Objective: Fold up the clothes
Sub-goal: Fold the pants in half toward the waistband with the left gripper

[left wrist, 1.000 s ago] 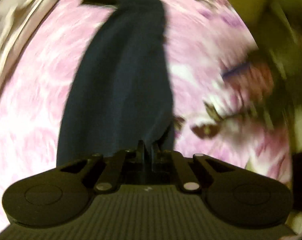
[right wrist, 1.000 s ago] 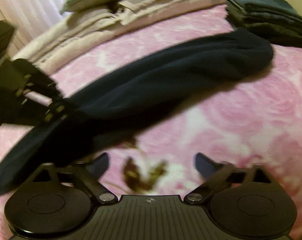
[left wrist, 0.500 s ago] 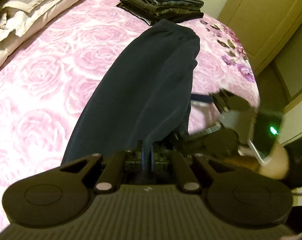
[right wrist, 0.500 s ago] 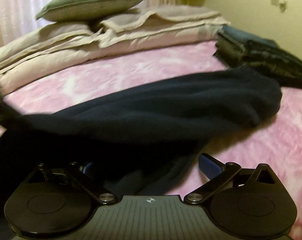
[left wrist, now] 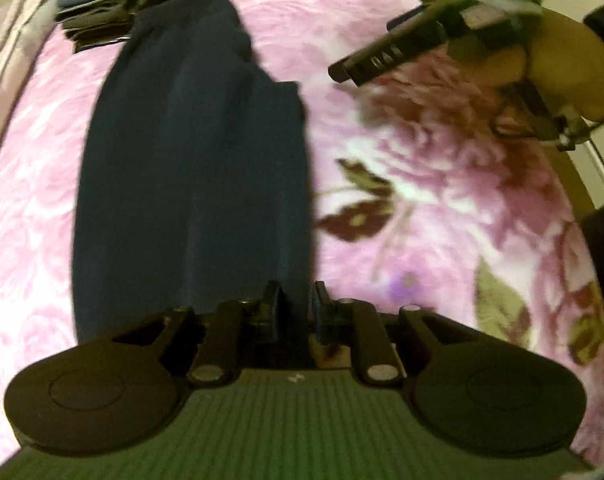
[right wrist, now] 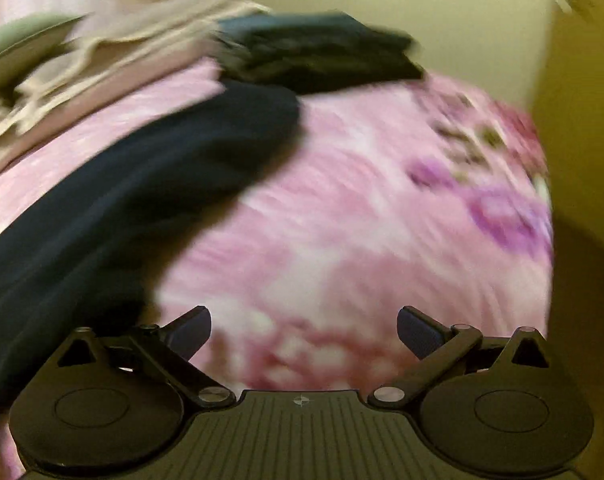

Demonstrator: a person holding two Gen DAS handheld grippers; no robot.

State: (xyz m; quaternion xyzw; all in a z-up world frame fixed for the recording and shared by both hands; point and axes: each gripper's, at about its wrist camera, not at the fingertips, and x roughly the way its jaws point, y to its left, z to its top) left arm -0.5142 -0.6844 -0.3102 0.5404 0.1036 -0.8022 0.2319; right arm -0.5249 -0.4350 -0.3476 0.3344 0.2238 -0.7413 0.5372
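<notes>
Dark navy garment (left wrist: 193, 168), long and narrow, lies flat on a bed covered with a pink floral bedspread (left wrist: 422, 184). Its near end runs between the two fingers of the left tool (left wrist: 295, 308), whose jaws are narrow and opening, with the cloth between them. The far end of the garment reaches toward a stack of folded dark clothes (left wrist: 101, 12) at the far side of the bed. The right tool (right wrist: 304, 332) has its jaws wide apart and nothing between them; it hangs over bare bedspread, with the garment (right wrist: 141, 184) off to its left side. From the left wrist view, a hand (left wrist: 570, 68) holds the right tool (left wrist: 386, 56) above the bedspread, well apart from the garment.
</notes>
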